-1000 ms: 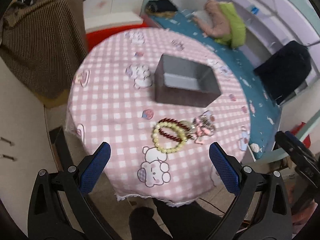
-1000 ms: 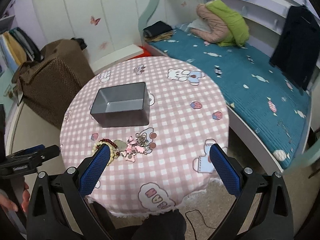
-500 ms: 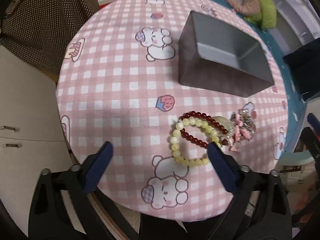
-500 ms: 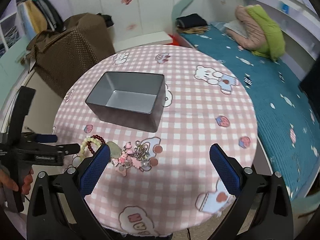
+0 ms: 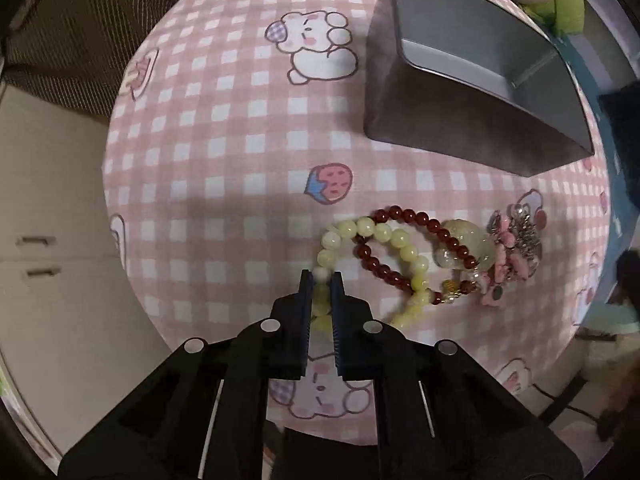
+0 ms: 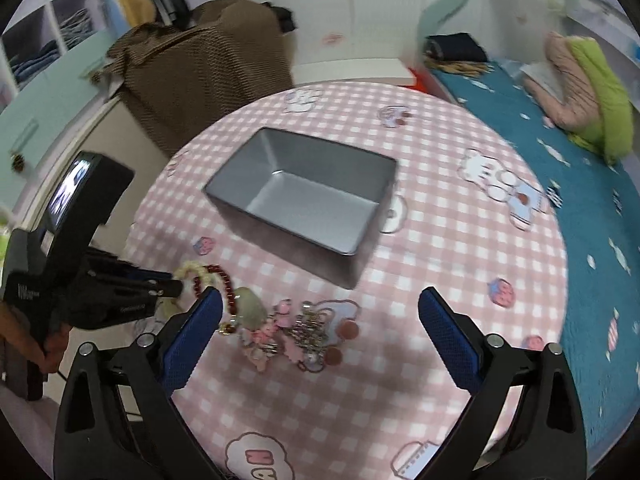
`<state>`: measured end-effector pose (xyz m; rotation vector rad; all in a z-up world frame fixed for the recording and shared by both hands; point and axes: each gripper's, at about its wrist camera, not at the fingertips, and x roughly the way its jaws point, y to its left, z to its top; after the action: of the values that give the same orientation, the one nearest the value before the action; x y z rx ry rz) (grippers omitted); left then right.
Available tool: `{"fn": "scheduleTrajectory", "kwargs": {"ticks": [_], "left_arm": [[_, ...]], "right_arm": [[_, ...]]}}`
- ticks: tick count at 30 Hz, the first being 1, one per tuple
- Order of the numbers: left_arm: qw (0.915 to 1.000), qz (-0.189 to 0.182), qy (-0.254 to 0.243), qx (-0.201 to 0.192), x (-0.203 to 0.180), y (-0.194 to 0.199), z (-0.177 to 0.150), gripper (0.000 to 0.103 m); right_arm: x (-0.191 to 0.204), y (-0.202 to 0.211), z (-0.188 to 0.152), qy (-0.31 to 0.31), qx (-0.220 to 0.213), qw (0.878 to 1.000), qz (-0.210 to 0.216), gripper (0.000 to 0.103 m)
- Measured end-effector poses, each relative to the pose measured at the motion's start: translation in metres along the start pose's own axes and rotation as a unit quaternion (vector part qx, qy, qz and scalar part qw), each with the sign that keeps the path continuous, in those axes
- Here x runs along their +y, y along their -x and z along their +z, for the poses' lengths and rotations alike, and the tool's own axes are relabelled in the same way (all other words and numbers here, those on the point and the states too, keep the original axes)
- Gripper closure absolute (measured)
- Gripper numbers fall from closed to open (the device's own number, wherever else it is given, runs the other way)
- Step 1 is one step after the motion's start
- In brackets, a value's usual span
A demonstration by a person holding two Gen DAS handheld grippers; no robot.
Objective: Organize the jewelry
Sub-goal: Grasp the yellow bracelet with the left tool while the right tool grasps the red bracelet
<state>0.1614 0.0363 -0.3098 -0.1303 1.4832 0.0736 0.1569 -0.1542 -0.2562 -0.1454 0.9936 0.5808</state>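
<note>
Since half a second ago left gripper (image 5: 321,280) has dropped and clenched fingers on the cream bead bracelet (image 5: 374,232) lying on the tabletop (image 5: 224,128), gray tin (image 5: 472,56) ahead-right; right gripper (image 6: 320,312) hovers, fingers spread, farther off.

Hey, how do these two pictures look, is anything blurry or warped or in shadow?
Left wrist view: sharp at the cream bead bracelet, with strong fisheye bulge, dark corners and a soft shadow across the tablecloth. Right wrist view: motion blur smears the charm pile and the room's edges, while the right hand-held gripper looks crisp.
</note>
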Motion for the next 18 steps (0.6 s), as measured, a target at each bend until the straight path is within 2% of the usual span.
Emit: {"fn": "scheduleTrajectory", "kwargs": {"ticks": [4,8,13,15,18], "left_arm": [[0.9993,-0.017,0.03,-0.012,0.014,0.006,-0.005,0.094],[0.997,-0.037,0.055,-0.04,0.025,0.026,-0.012,0.094],[0.9948,-0.045,0.057,-0.071,0.032,0.048,-0.019,0.094],[0.9937,-0.052,0.058,-0.081,0.033,0.055,-0.023,0.094],[0.993,-0.056,0.053,-0.089,0.027,0.055,-0.012,0.094]], "right_arm": [[0.011,-0.014,0.002,0.027,0.017,0.999,0.039,0.033],[0.025,-0.026,0.004,0.054,0.028,0.996,0.067,0.046],[0.046,-0.045,0.007,0.09,0.046,0.992,0.081,0.059],[0.052,-0.053,0.007,0.096,0.052,0.991,0.083,0.061],[0.061,-0.064,0.007,0.105,0.057,0.989,0.084,0.061]]}}
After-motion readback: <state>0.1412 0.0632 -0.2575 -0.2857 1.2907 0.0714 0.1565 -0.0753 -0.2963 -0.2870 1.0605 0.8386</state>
